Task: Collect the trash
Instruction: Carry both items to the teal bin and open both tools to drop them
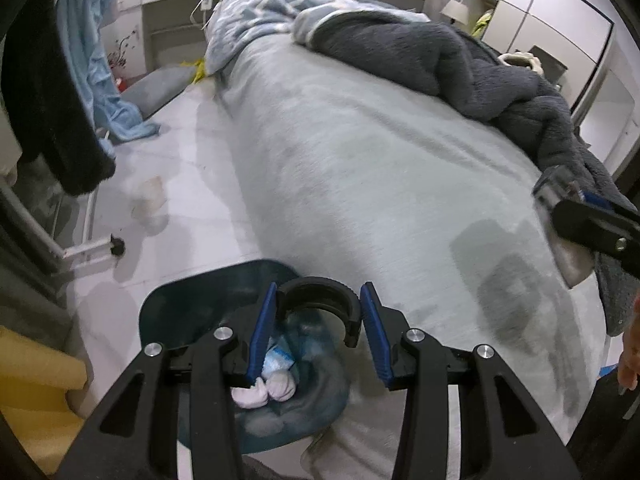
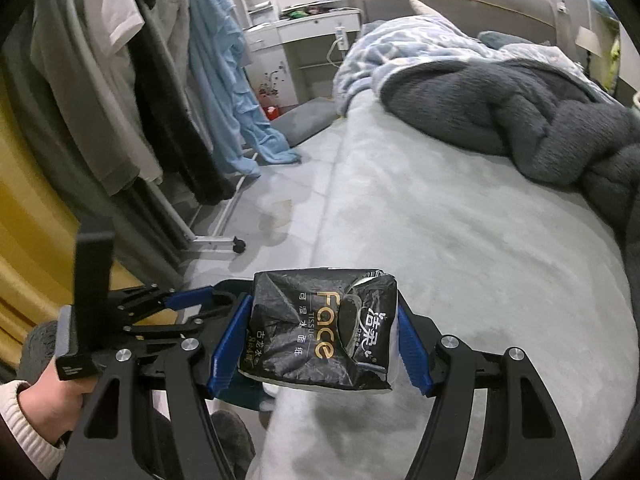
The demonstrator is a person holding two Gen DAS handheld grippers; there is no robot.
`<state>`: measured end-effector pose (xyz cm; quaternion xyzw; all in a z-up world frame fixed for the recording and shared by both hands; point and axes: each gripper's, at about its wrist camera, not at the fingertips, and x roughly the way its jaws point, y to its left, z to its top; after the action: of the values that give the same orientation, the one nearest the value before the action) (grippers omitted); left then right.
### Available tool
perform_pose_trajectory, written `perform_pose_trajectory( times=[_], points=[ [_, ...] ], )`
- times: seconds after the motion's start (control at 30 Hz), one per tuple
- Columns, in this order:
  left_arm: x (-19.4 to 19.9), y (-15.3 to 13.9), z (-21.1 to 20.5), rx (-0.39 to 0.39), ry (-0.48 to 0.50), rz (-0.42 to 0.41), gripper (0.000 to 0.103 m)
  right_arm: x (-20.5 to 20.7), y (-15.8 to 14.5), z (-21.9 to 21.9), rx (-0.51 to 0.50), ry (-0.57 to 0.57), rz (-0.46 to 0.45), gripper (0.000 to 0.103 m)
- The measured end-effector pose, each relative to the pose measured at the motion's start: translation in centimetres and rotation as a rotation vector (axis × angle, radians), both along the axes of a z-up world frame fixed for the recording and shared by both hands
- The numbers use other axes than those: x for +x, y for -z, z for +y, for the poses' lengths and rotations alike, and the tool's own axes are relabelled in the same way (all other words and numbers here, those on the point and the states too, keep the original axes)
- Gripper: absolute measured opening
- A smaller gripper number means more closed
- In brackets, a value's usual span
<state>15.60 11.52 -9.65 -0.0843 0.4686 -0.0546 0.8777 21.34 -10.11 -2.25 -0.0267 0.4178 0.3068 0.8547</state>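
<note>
My left gripper [image 1: 318, 320] is shut on the black curved handle [image 1: 318, 296] of a dark teal dustpan [image 1: 208, 312], held low beside the bed. Inside the pan lie white crumpled tissues [image 1: 266, 394] and a blue-white wrapper [image 1: 276, 360]. My right gripper [image 2: 322, 304] is shut on a crumpled black tissue pack [image 2: 312, 332] printed "Face", above the bed's near corner. In the left wrist view the right gripper [image 1: 576, 216] shows at the right edge. In the right wrist view the left gripper [image 2: 208, 304] sits just left of the pack.
A bed [image 1: 360, 168] with a pale grey cover fills the middle, with a dark grey blanket [image 1: 460, 64] and a blue patterned one [image 1: 264, 12] on it. A wheeled clothes rack [image 2: 120, 100] stands along the left. A pale translucent scrap [image 1: 150, 196] lies on the floor.
</note>
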Motion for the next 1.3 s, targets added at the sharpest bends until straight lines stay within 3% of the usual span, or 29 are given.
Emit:
perform_pose_trajectory(
  times=[0.4,0.67,0.97,1.3],
  points=[
    [-0.3,3.0,3.0,0.018,-0.026,0.123,0.046,-0.2,1.1,4.4,-0.004,-0.092,0.012,0.069],
    [-0.9,5.7,5.8,-0.033,-0.075,0.231,0.046,-0.3,3.2,7.6,-0.033,-0.155,0.044,0.069],
    [-2.1,6.9,8.1,-0.065,-0.087,0.305,0.049,0.1,6.2,11.5,-0.086,-0.222,0.089,0.069],
    [-4.1,5.6,10.8,-0.095,-0.108,0.288,0.074,0.2,8.4,14.6,-0.134,-0.274,0.119,0.069]
  ],
)
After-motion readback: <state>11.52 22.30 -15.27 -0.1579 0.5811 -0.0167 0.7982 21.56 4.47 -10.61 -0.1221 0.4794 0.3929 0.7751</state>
